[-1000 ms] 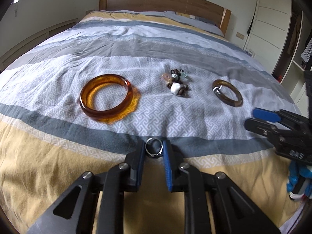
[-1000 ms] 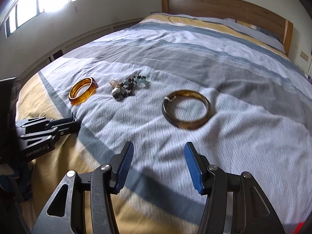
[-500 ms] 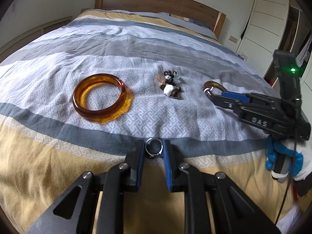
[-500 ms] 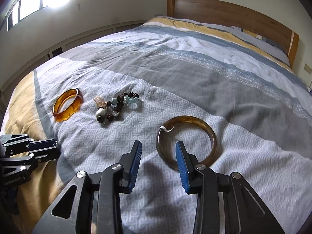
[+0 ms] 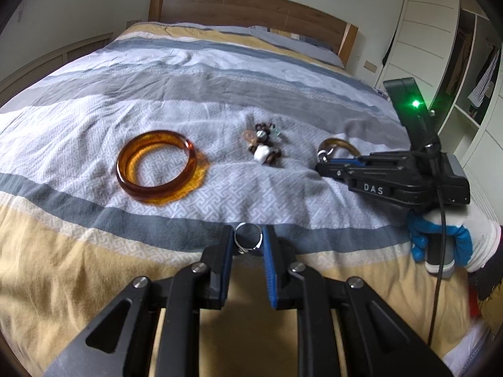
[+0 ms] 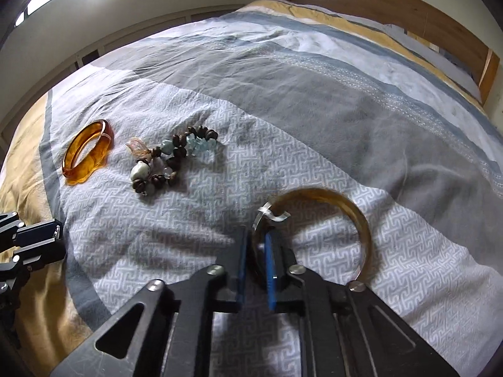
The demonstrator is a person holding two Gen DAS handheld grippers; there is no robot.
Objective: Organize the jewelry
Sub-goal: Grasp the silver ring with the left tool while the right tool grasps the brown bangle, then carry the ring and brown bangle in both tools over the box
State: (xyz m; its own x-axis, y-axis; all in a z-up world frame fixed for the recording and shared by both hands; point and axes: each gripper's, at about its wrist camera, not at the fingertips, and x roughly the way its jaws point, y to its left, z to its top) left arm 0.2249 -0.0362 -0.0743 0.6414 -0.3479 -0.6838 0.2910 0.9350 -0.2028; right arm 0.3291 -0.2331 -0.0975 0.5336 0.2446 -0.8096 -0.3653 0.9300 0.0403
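Note:
My left gripper (image 5: pixel 247 235) is shut on a small silver ring (image 5: pixel 248 242), held just above the bed's yellow stripe. In the right wrist view my right gripper (image 6: pixel 256 242) is closing on the near-left rim of a brown bangle with a metal clasp (image 6: pixel 355 210), and its blue pads press that rim. From the left wrist view the same gripper (image 5: pixel 327 166) reaches in from the right onto the bangle (image 5: pixel 341 141). An amber bangle (image 5: pixel 151 193) (image 6: pixel 67 161) and a beaded bracelet (image 5: pixel 262 149) (image 6: pixel 166 160) lie flat on the patterned white band.
Everything rests on a striped duvet (image 5: pixel 220 78) with a wooden headboard (image 5: pixel 251 9) behind. A blue-and-white gloved hand (image 5: pixel 440 242) holds the right gripper. White cupboards (image 5: pixel 418 31) stand to the right. The left gripper (image 6: pixel 37 245) shows at the right wrist view's left edge.
The right gripper moved forward to the brown bangle and its jaws went from wide apart to pressed on the rim. The left gripper kept still with the ring.

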